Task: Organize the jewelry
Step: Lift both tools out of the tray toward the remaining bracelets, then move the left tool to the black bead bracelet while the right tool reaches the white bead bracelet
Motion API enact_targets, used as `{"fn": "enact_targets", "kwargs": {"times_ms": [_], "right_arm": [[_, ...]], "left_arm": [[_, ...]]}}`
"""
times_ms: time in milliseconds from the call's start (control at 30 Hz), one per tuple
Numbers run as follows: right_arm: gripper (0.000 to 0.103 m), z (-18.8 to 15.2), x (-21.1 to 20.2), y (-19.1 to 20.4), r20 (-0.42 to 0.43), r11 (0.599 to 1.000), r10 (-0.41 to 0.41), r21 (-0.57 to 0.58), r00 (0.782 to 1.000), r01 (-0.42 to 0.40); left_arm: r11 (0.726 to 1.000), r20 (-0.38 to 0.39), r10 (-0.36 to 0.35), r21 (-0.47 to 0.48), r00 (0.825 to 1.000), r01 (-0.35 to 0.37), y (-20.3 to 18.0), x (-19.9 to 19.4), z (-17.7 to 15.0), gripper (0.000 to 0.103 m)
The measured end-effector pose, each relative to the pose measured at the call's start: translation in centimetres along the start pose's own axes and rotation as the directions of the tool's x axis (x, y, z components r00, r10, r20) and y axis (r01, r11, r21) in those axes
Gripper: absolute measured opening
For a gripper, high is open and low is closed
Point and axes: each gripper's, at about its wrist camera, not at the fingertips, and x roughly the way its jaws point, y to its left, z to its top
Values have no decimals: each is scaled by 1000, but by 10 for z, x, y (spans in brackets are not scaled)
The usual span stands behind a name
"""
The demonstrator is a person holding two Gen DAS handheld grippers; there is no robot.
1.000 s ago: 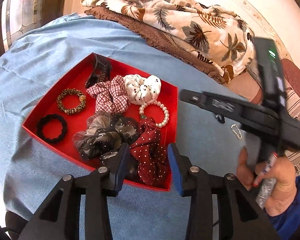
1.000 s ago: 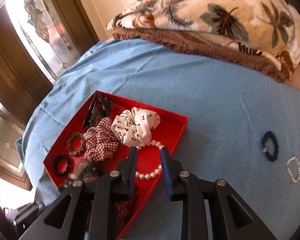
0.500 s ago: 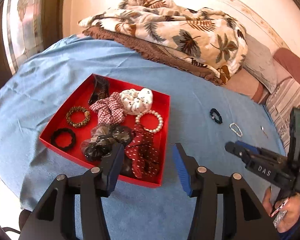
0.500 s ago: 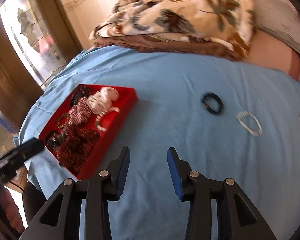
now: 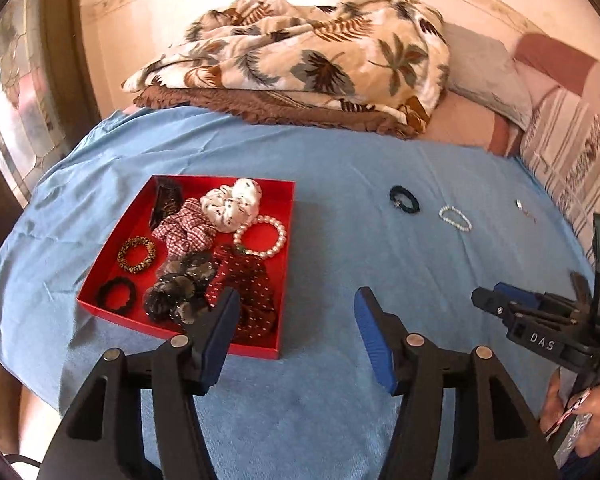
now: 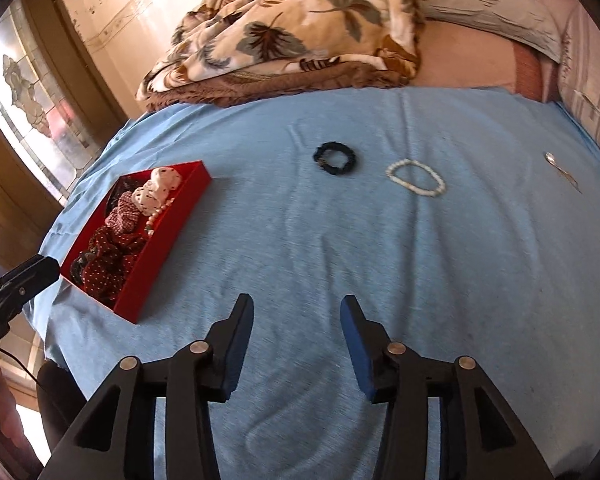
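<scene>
A red tray [image 5: 288,264] [image 6: 152,280] on the blue sheet holds several scrunchies, hair ties and a pearl bracelet [image 5: 260,236]. Out on the sheet lie a dark hair tie [image 5: 405,199] [image 6: 335,158], a small white bead bracelet [image 5: 455,218] [image 6: 416,178] and a thin metal piece [image 5: 525,210] [image 6: 562,170]. My left gripper [image 5: 296,320] hangs over the tray's near right corner, jaws opening, nothing between them. My right gripper [image 6: 297,334] is over bare sheet short of the loose pieces, jaws opening and empty; it also shows at the right edge as a black gripper [image 5: 500,300].
A leaf-print blanket [image 5: 308,60] on a brown throw lies at the back of the bed, with pillows [image 6: 488,4] to the right. A stained-glass window [image 6: 28,96] stands at the left. A hand [image 5: 588,428] holds the right gripper's handle.
Both grippers have opened wider and pulled back from the tray. The right one swung right, from over the pearl bracelet in the tray to the bare sheet facing the loose pieces.
</scene>
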Motion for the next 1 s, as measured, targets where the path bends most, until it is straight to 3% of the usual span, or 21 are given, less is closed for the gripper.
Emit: {"fn": "enact_targets", "kwargs": {"times_ms": [633, 1000], "right_arm": [[60, -15, -15, -2, 59, 993, -75, -83, 995, 80], [62, -12, -11, -28, 60, 996, -88, -27, 994, 90]], "left_arm": [[993, -71, 52, 107, 996, -45, -34, 17, -11, 59], [986, -109, 70, 156, 992, -52, -52, 38, -9, 59]]}}
